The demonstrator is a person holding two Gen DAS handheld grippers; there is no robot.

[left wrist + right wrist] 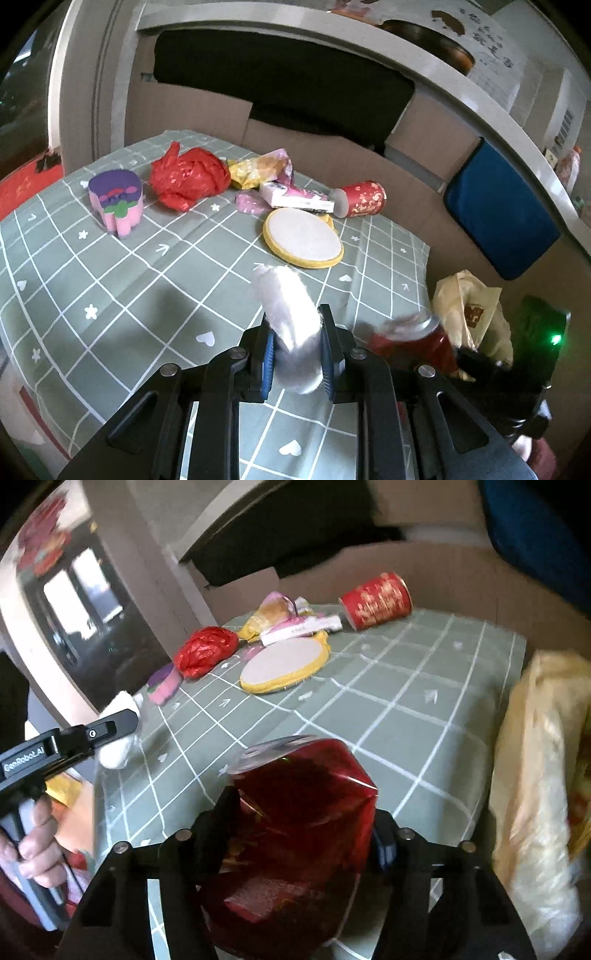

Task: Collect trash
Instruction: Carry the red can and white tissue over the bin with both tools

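Left gripper (297, 354) clamped on a white fluffy wad (291, 325), held just above the checked surface (110, 288). Right gripper (299, 830) closed around a crumpled red cup (295, 823), near the yellowish plastic bag (539, 775) beside the surface edge. Remaining trash at far side: red paper cup (364, 198), red wrapper (188, 177), yellow-rimmed disc (303, 237).

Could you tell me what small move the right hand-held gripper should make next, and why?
Probably carry the red packet rightward over the yellowish plastic bag beside the table: the right hand-held gripper is shut on it and the bag sits close by.
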